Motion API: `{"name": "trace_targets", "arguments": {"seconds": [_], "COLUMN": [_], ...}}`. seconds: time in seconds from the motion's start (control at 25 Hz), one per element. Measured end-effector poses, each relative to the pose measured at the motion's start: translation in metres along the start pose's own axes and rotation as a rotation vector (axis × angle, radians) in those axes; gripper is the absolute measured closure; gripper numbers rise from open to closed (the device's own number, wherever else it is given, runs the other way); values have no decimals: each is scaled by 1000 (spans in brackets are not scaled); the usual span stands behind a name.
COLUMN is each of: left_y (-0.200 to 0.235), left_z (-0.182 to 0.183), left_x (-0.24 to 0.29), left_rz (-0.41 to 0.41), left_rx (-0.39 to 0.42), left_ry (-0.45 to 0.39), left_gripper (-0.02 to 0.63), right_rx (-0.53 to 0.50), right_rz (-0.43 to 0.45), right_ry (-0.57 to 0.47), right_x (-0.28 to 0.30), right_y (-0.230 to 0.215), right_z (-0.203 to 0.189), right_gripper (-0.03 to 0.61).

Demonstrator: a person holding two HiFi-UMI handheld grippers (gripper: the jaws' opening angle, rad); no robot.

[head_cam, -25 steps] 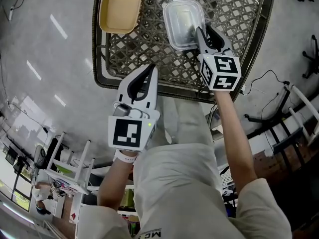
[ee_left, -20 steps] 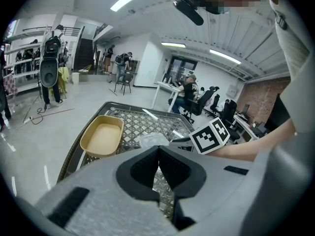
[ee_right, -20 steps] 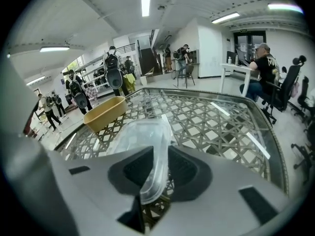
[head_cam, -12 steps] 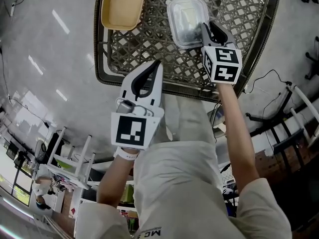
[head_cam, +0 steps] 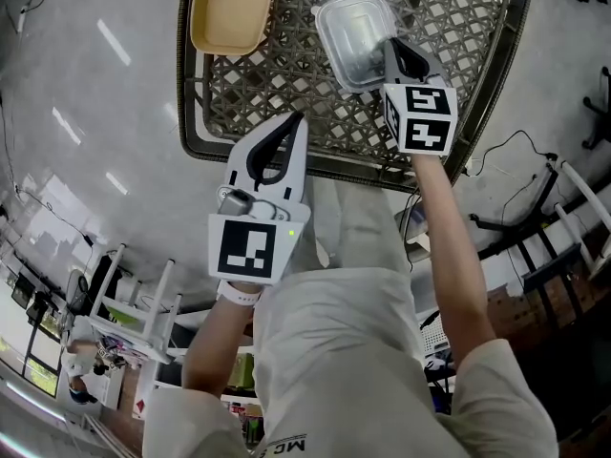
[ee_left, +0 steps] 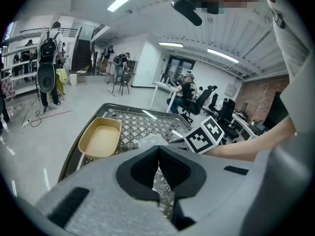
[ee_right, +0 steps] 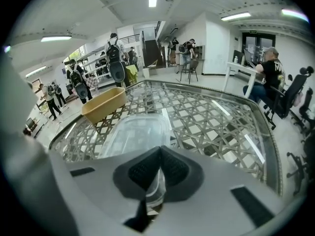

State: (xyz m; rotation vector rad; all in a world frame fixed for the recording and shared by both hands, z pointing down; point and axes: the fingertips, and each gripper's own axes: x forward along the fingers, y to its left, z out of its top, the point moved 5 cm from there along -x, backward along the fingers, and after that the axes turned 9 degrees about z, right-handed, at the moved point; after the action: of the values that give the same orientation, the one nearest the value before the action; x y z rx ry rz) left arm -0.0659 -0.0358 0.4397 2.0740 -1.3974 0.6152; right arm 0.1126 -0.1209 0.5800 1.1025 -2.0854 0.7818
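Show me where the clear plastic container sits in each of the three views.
Head view: clear plastic container at top centre.
Left gripper view: small, in the middle, partly hidden.
Right gripper view: large, lower centre, its rim clamped in the right gripper.
Shared landmark: the tan tray, left of the container in all three.

Bare lattice tabletop (head_cam: pixel 286 70) between tan tray (head_cam: pixel 231 8) and clear container (head_cam: pixel 353 27)
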Motion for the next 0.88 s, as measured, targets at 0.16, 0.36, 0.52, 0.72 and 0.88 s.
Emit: {"name": "trace_targets", "arguments": {"seconds": [0.16, 0.36, 0.52, 0.72, 0.88], "left_y": [0, -1, -4, -7, -8], "left_z": [2, 5, 9, 20, 31], "left_x": [-4, -12, -20, -35, -52], "left_rz": [1, 0, -4, -3, -1], "left_rx": [4, 12, 18, 22, 51], "left_ry": [-8, -21, -33, -57, -95], "left_gripper": [591, 591, 591, 591, 591], "right_rx": [17, 5, -9, -32, -56], "right_rz": [0, -4, -3, 3, 1], "right_ry": [-12, -40, -66, -111, -164], "right_x": [-4, -18, -35, -67, -104], "right_y": [0, 4, 10, 23, 36], "right_z": [1, 6, 14, 30, 50], "right_gripper": [561, 562, 563, 563, 563]}}
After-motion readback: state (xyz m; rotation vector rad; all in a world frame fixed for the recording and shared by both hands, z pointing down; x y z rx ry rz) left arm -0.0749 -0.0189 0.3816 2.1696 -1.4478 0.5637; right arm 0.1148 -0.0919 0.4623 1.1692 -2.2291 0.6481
